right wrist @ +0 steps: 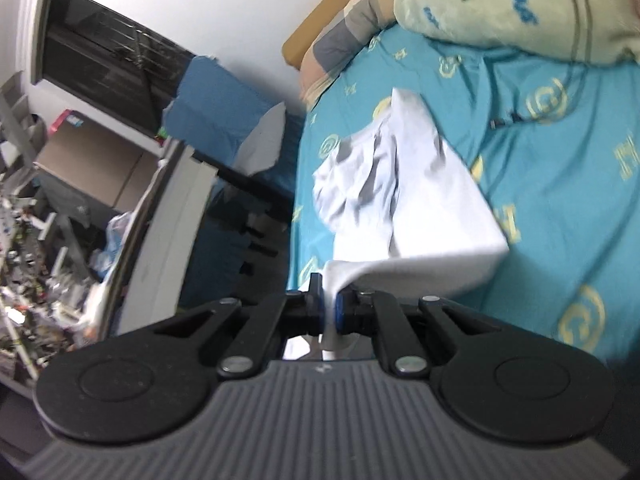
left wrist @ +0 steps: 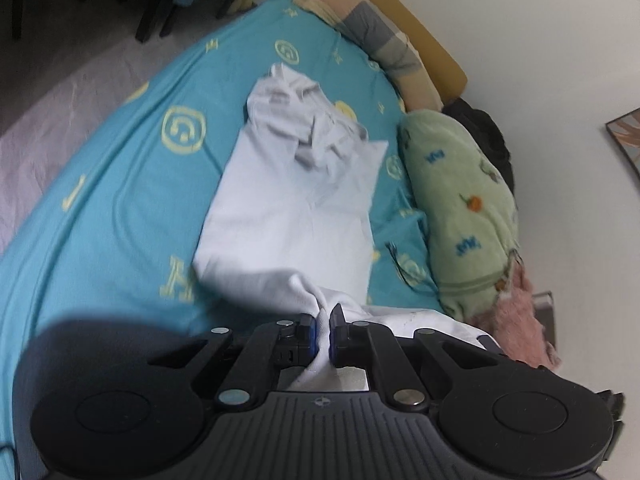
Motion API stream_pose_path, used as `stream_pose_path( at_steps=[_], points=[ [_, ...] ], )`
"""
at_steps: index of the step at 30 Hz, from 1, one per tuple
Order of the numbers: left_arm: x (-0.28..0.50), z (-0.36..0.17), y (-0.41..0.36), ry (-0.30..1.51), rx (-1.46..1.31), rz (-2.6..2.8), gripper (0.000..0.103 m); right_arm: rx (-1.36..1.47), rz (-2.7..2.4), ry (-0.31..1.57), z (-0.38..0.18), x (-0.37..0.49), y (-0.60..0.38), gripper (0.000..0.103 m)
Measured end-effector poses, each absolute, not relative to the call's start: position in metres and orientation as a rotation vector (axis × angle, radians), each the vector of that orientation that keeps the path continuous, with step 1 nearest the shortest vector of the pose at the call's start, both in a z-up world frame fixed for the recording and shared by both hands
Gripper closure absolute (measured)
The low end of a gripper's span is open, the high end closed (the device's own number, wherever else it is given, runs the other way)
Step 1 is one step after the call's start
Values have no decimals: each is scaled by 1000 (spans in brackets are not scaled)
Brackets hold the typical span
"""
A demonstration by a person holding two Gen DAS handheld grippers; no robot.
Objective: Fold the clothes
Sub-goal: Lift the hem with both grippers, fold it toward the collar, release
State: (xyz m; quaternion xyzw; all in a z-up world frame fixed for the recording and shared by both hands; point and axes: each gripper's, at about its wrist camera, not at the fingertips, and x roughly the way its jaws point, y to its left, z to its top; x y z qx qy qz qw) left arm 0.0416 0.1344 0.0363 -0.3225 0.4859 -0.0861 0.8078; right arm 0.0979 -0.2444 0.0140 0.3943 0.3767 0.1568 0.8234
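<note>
Nearest the camera, the left gripper (left wrist: pixel 320 334) was clamped on a bunched corner of a white shirt (left wrist: pixel 292 208), cloth squeezed up between its blue pads (left wrist: pixel 310 330), while the right gripper (right wrist: pixel 329 304) was pinched tight on another corner of the same shirt (right wrist: pixel 420 200), a tail of white fabric hanging down through its closed jaws. Both held corners stood raised off the bed, and the hem between them appeared lifted and pulled fairly taut. Beyond the grippers the rest of the shirt lay lengthwise on a teal bedsheet (left wrist: pixel 120 168) printed with yellow letters and smiling faces, its body flat and already narrowed, its far end rumpled where collar and sleeves were gathered. To one side of it lay a green blanket (left wrist: pixel 460 200), just beside the shirt's edge but not touching it as far as could be told; farther off, a striped pillow (left wrist: pixel 384 40) rested against the headboard (left wrist: pixel 400 4). The step in hand looked to be the lengthwise fold, bottom hem carried toward the collar. The next move would likely call for both grippers to travel forward together at one height, keeping the hem straight, before laying it over the rumpled far end
</note>
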Motion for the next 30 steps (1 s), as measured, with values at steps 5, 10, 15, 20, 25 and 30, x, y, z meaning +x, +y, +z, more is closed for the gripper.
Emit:
stream_pose_path(
  at_steps=[5,10,15,20,25,30],
  points=[
    [124,19,117,979,-624,-125,96,834,284,807,-9,188,-237,94],
    [206,-24,102,938,-512,-78,96,773,258,799,-48,268,-226,94],
    [259,-72,82,908,-380,-56,96,616,230,824,-106,327,-215,94],
    [277,-115,69,917,-295,-41,95,470,217,856,-148,349,-205,94],
    [269,-113,57,902,-169,-74,86,372,199,856,-144,345,-193,92],
    [234,-67,48,816,-113,-115,39,278,220,800,-104,323,-181,47]
  ],
)
